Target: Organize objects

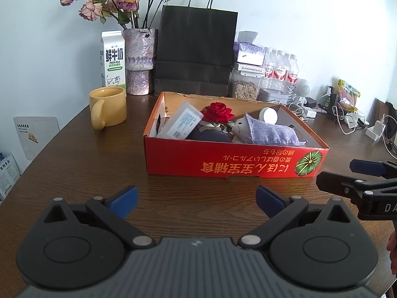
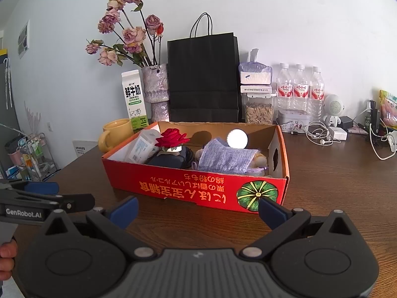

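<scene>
Both claws hang over the bare table at the bottom of their frames, short of the red cardboard box (image 1: 235, 166) at centre. The left gripper (image 1: 197, 200) and right gripper (image 2: 197, 207) are spread wide, holding nothing. The box already holds a red rose (image 1: 218, 111), a grey fabric pouch (image 1: 273, 131), a white plastic case (image 1: 183, 123) and a small plush toy (image 1: 239, 126). This looks like a pause between picks; next likely comes choosing a loose item, perhaps the yellow mug (image 1: 109, 109) at centre left, and closing squarely on it.

Pale blue wall (image 1: 297, 12) behind dark wooden table (image 1: 86, 164)
</scene>
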{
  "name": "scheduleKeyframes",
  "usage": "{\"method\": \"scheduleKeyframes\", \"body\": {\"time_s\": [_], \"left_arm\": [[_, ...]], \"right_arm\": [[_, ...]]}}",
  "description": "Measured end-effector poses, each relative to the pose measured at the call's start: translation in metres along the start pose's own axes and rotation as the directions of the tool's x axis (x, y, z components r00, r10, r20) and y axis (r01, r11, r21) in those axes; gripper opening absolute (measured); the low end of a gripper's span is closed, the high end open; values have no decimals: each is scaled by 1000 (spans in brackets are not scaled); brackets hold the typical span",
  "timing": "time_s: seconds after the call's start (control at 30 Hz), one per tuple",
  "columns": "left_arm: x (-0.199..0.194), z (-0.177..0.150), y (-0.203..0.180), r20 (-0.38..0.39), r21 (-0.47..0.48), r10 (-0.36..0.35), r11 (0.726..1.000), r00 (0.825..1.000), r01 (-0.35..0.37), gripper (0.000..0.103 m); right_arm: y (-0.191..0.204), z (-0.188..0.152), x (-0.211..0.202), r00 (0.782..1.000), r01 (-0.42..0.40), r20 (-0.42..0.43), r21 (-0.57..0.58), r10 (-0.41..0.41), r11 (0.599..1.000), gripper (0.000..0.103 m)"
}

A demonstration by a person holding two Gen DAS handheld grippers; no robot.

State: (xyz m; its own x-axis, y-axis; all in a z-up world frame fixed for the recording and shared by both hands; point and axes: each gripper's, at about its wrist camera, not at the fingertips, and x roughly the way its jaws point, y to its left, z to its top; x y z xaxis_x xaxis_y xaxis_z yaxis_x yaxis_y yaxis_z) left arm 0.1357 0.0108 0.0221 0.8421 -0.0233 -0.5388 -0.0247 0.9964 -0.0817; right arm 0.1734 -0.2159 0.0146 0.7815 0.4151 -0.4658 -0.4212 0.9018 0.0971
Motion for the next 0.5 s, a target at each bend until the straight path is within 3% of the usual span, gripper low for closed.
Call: {"method": "scheduleKeyframes", "body": {"time_s": [0.5], "left_arm": [[2, -4, -1, -17, 4, -11, 1000, 1000, 11, 103]], "right_arm": [[0, -6, 1, 1000, 4, -11, 2, -4, 1000, 103]]}}
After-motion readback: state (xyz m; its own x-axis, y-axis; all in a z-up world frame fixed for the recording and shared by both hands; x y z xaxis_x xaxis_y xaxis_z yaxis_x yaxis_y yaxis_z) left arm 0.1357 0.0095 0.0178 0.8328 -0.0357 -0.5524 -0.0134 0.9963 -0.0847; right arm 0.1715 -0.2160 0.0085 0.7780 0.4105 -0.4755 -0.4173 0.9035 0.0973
